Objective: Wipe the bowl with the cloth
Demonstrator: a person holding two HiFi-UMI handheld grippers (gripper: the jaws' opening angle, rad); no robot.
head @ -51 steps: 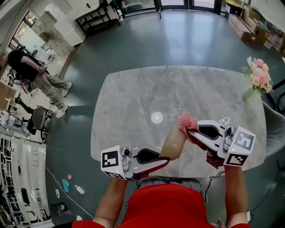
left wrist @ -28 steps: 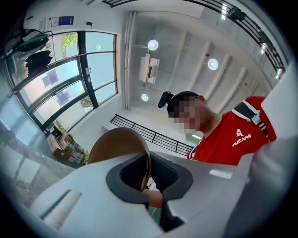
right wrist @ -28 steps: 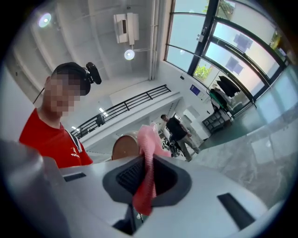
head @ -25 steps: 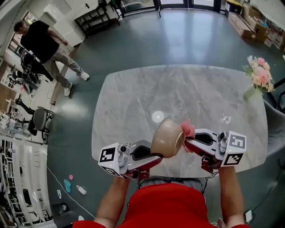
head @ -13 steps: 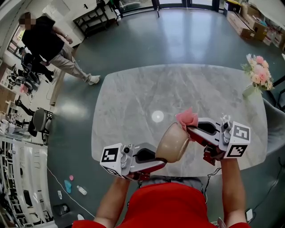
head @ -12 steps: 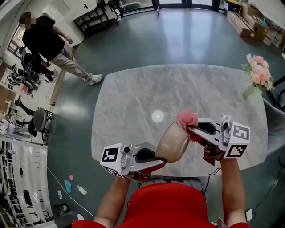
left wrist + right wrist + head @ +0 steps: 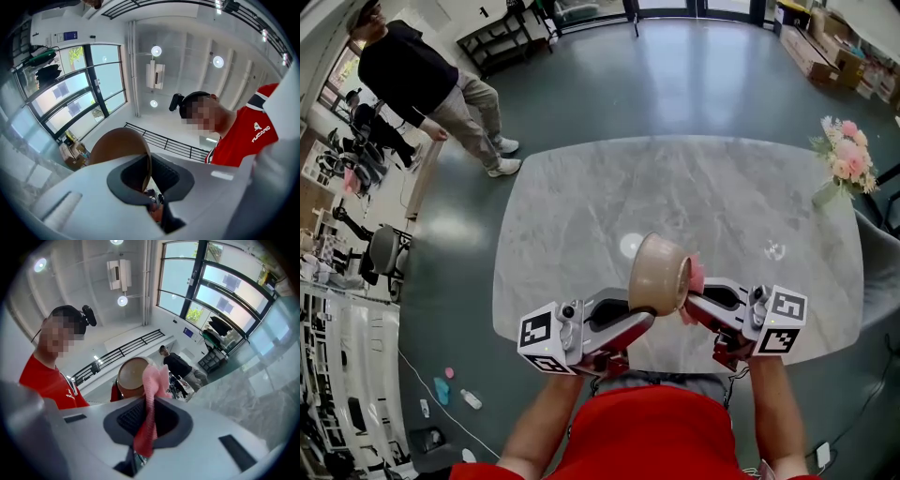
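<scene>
Over the near edge of the marble table (image 7: 581, 206) a tan bowl (image 7: 659, 272) is held up on its side. My left gripper (image 7: 645, 317) is shut on its lower rim. In the left gripper view the bowl (image 7: 115, 145) rises from the closed left gripper (image 7: 147, 180), the rim pinched between the jaws. My right gripper (image 7: 692, 302) is shut on a pink cloth (image 7: 696, 277), which presses against the bowl's right side and is mostly hidden behind it. The right gripper view shows the cloth (image 7: 151, 399) standing up from the right gripper (image 7: 146, 425) and touching the bowl (image 7: 131, 377).
A bunch of pink flowers (image 7: 842, 159) lies at the table's far right corner. A grey chair (image 7: 881, 272) stands at the right edge. A person in black (image 7: 422, 80) walks on the floor beyond the table's far left.
The bowl has tipped further up and moved slightly away from me. My right gripper has come nearer and lower, so the cloth now sits behind the bowl's right side. The person in black has walked closer.
</scene>
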